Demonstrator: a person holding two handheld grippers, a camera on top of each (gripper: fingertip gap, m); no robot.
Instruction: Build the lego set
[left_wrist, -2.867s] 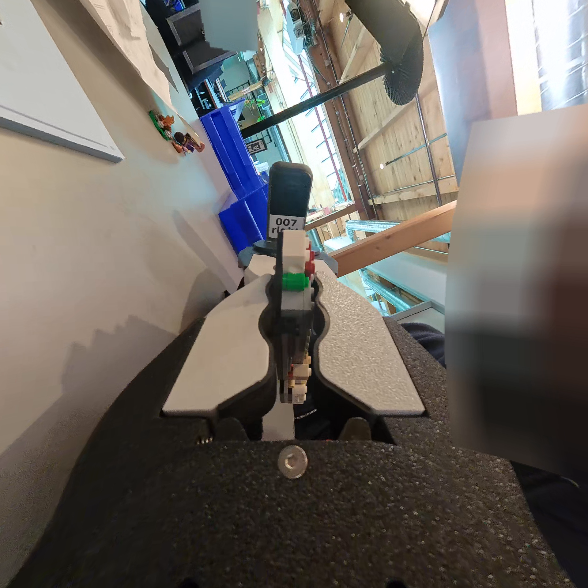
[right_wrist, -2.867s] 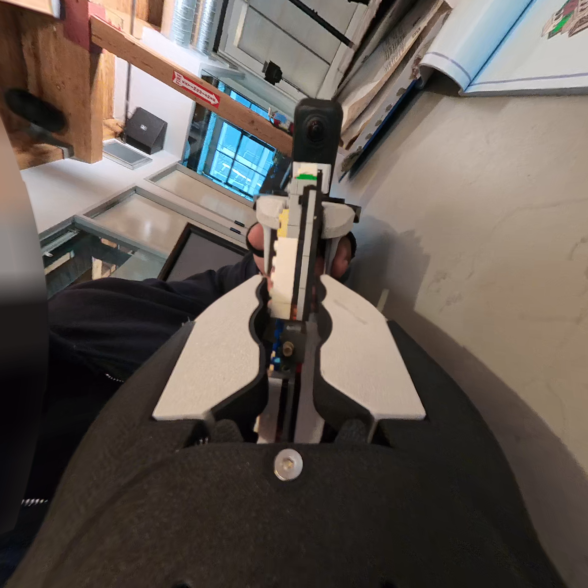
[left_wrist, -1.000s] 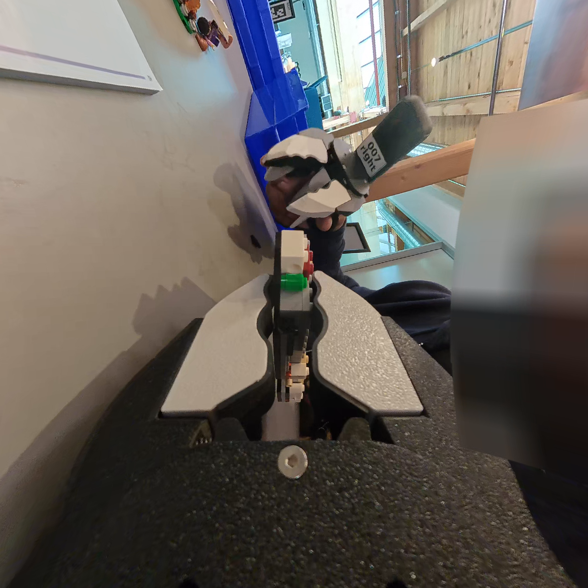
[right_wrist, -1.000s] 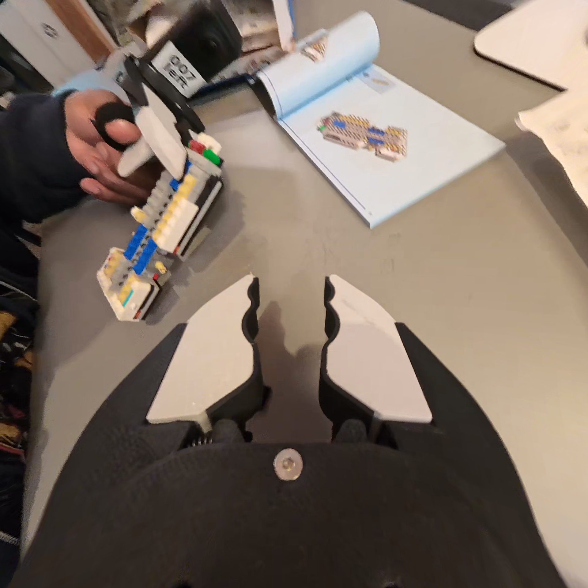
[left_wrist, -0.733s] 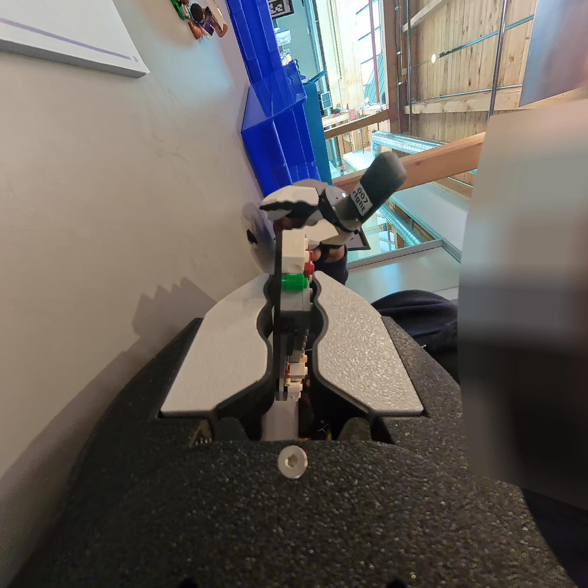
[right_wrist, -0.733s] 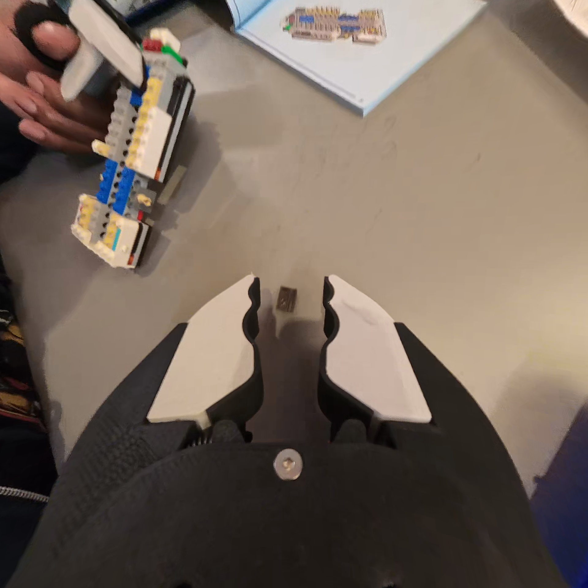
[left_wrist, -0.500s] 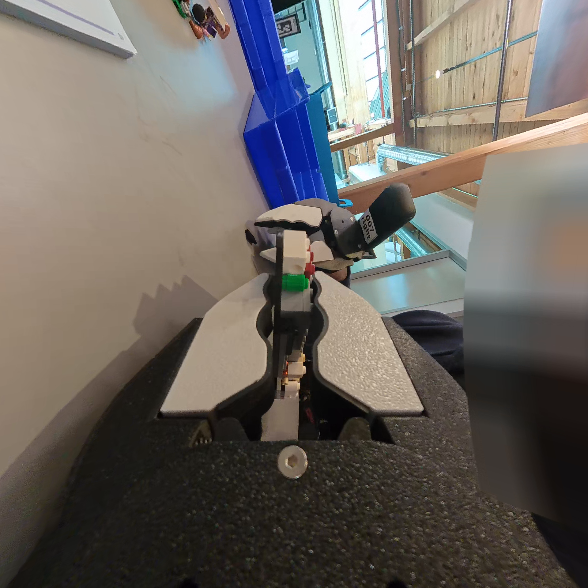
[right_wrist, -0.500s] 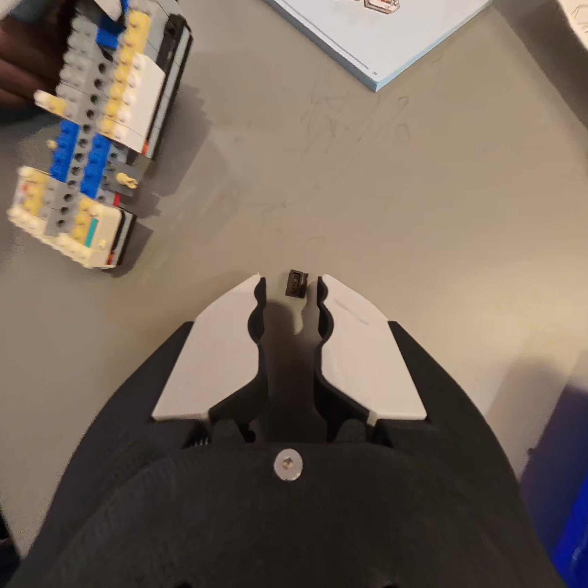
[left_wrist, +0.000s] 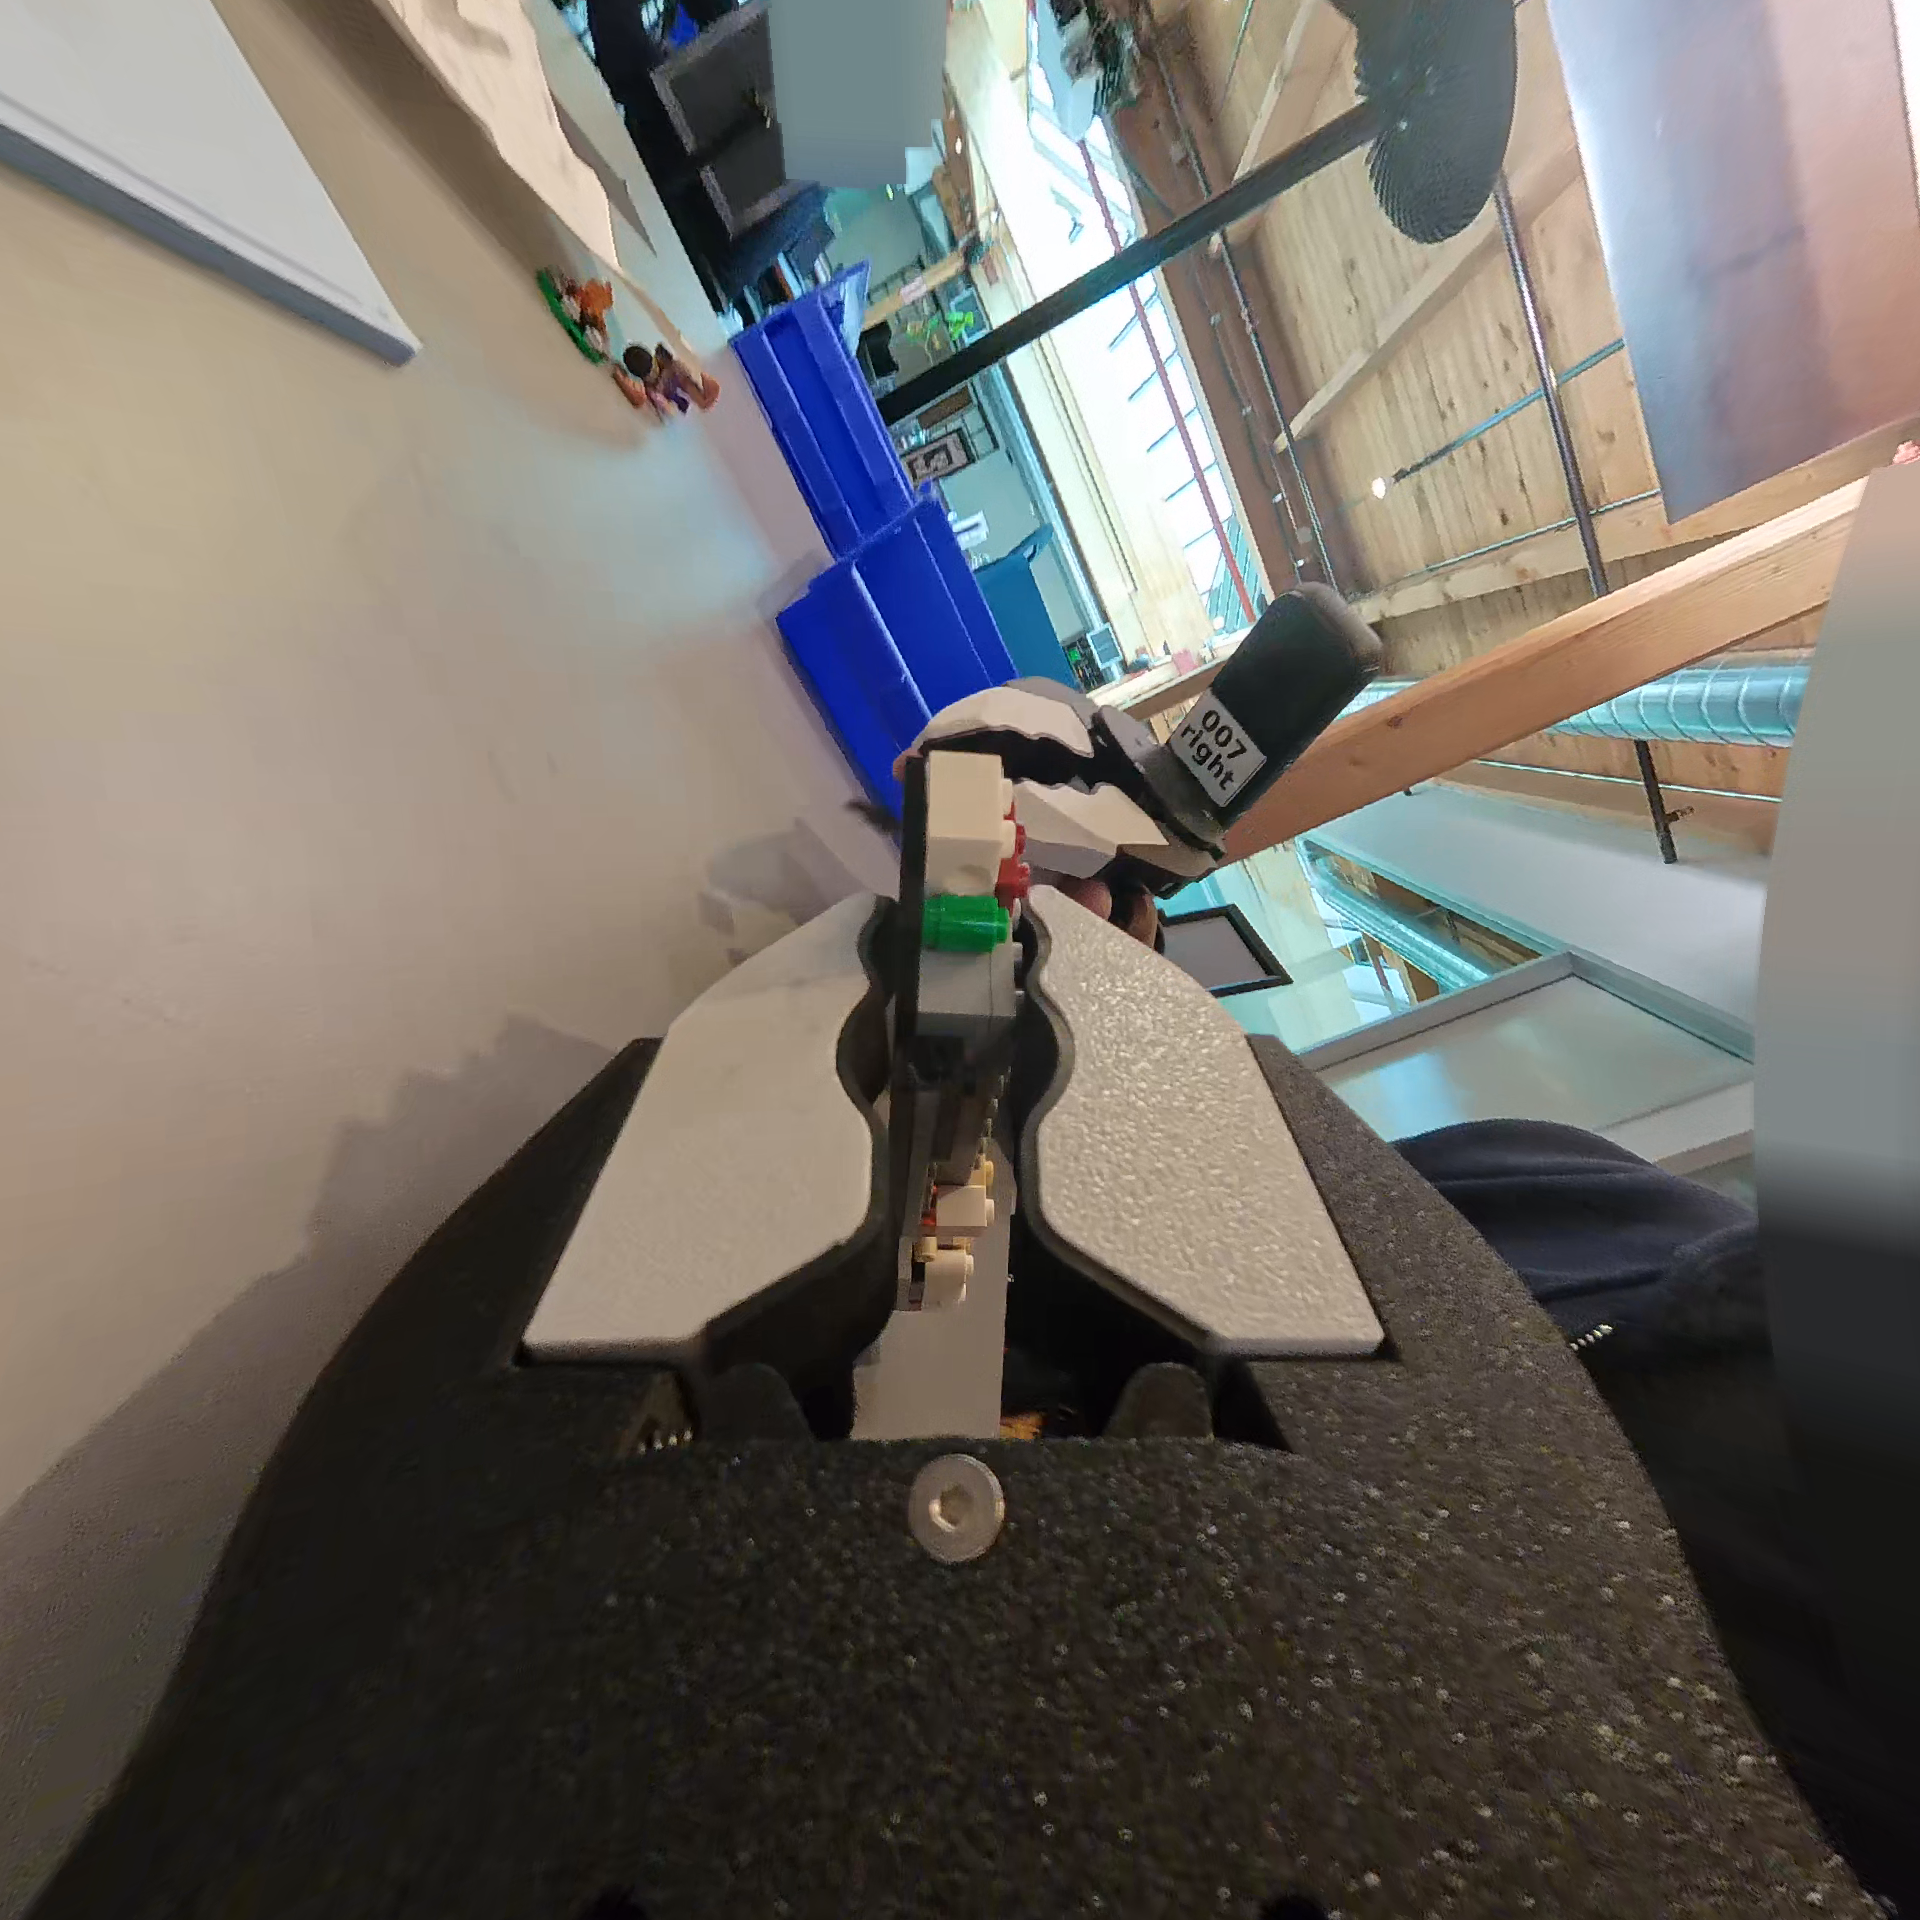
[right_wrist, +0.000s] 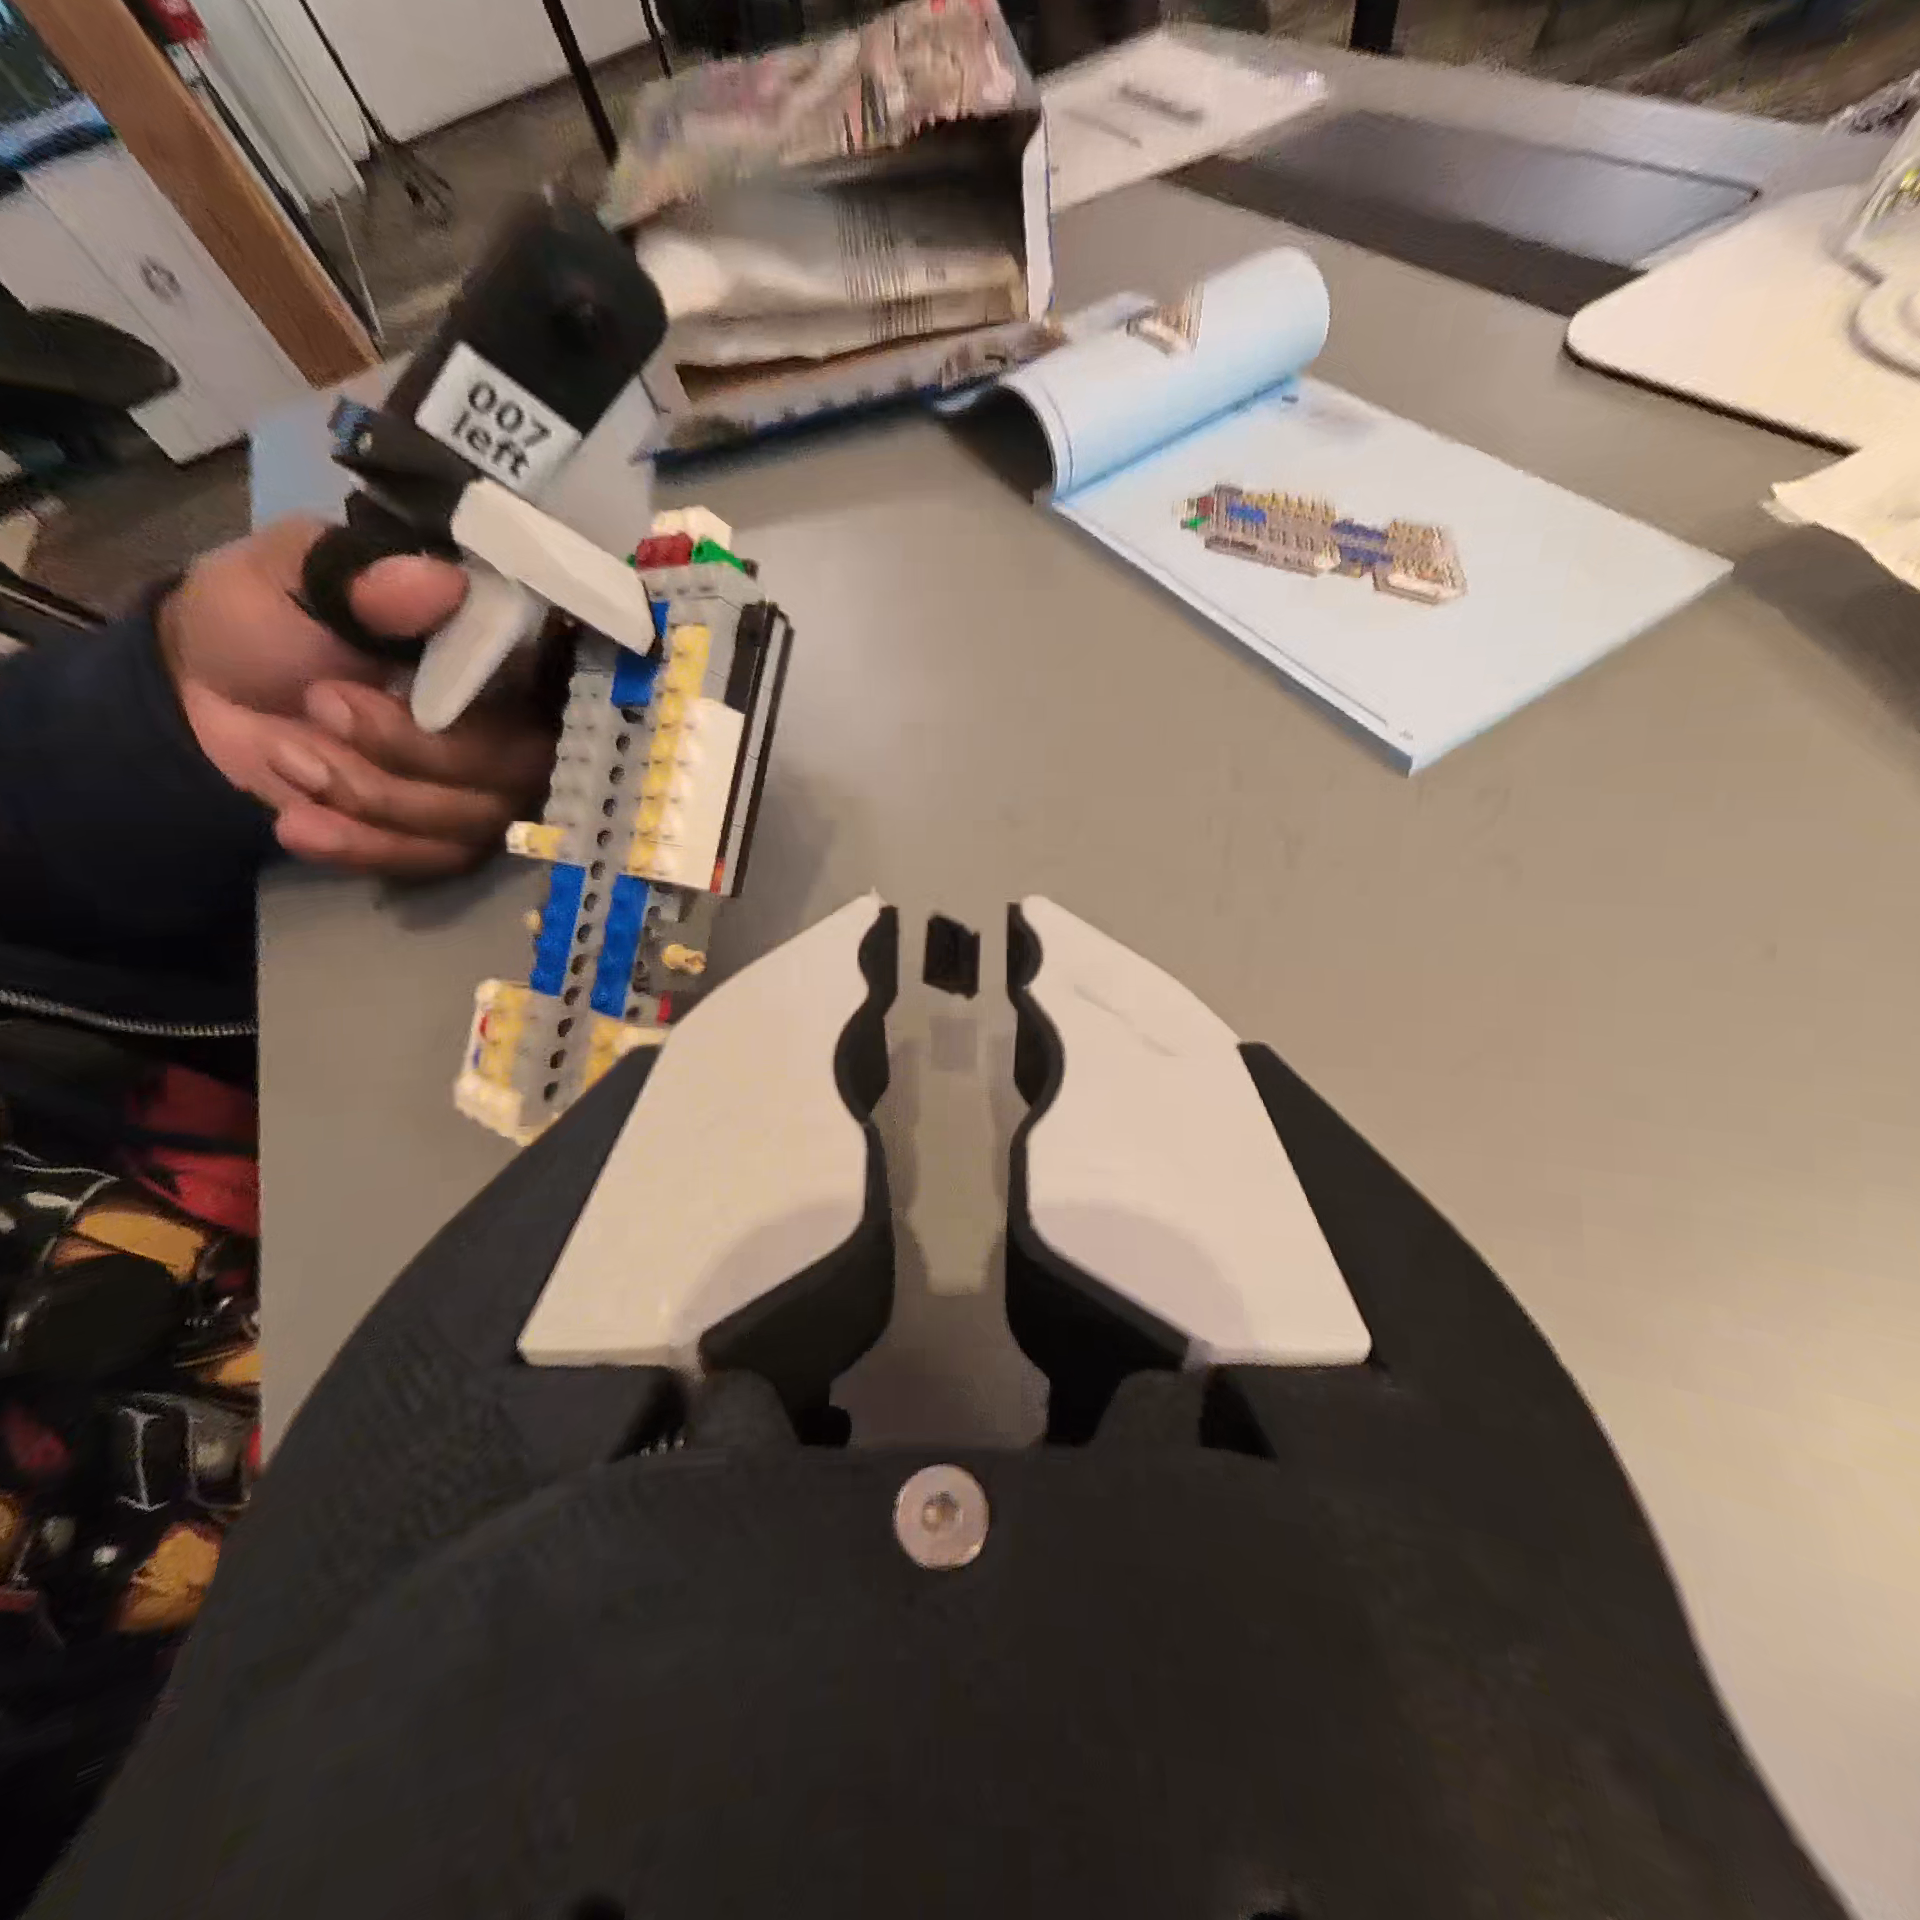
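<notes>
Grey counter (right_wrist: 1351, 935). Open pale-blue instruction booklet (right_wrist: 1403, 582) at 1 o'clock, page curled over. Blurred stack of papers and packaging (right_wrist: 852, 208) at 12 o'clock. White pad (right_wrist: 1745, 312) at 2 o'clock. Blue bins (left_wrist: 873, 582) far along counter; small brick figures (left_wrist: 623, 343) beyond.

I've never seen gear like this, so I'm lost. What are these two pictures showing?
A person holds a hand-operated pair of tongs in each hand, and each has a camera looking along its two fingers. One picture is from the left tongs, which are clamped on a long toy-brick model. The other is from the right tongs. A small black piece sits between their tips, with a gap on either side. On the grey table lies an open instruction booklet.
</notes>
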